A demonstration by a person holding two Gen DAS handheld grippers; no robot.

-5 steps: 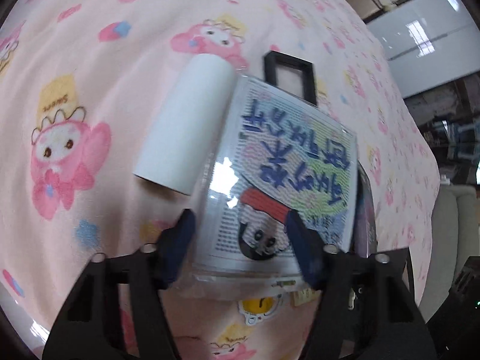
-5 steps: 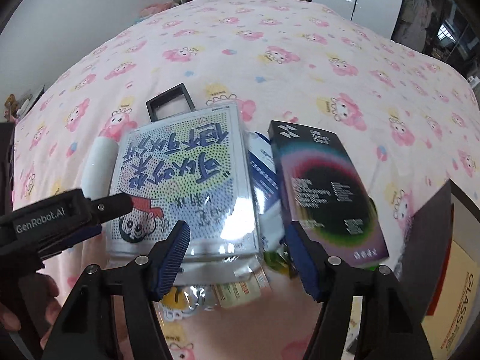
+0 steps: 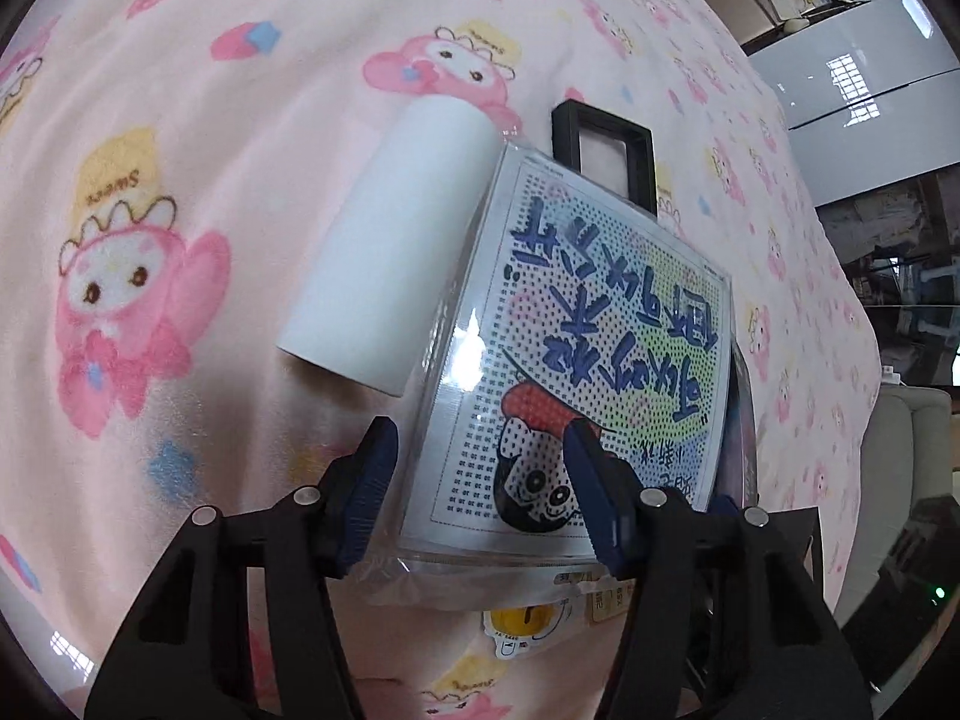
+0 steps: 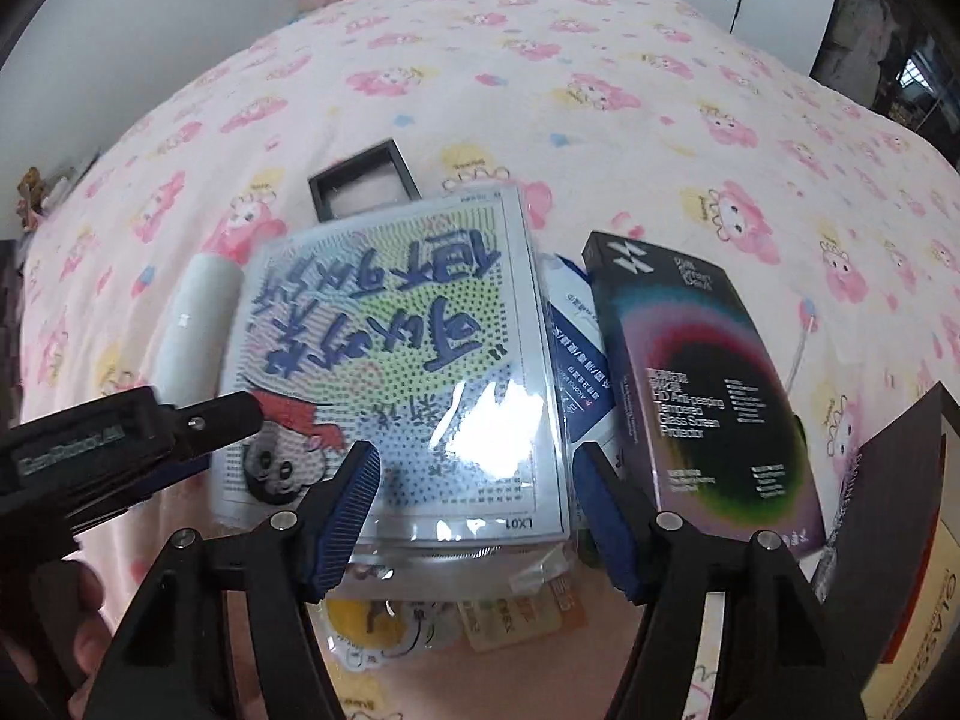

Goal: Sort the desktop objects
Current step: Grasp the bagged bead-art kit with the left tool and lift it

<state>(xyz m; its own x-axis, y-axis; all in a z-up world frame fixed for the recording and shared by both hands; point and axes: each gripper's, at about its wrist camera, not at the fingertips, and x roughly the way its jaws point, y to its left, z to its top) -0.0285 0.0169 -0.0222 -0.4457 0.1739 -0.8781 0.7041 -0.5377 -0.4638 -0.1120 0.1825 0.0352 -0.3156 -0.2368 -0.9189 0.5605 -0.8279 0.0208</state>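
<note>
A bead-art kit [image 3: 600, 324] in clear plastic, with blue writing and a cartoon face, lies on the pink blanket [image 3: 180, 120]. My left gripper [image 3: 480, 450] is open and straddles the kit's near left edge, one finger beside it and one over its face. The same gripper shows in the right wrist view as a black arm [image 4: 198, 426] coming in from the left. My right gripper [image 4: 474, 462] is open and hovers over the kit [image 4: 390, 360] near its lower right corner, with nothing held. A black screen-protector box [image 4: 708, 396] lies right of the kit.
A white roll [image 3: 396, 252] lies against the kit's left side, and a black frame box [image 3: 606, 150] sits beyond it. A blue-and-white packet [image 4: 576, 348] lies between kit and black box. Stickers [image 4: 366, 624] poke out underneath. A dark box [image 4: 888, 480] stands at right. A hand [image 4: 60, 618] holds the left gripper.
The left gripper's fingers have drawn a little closer together around the kit's edge. The kit has shifted slightly and looks blurred in the right wrist view.
</note>
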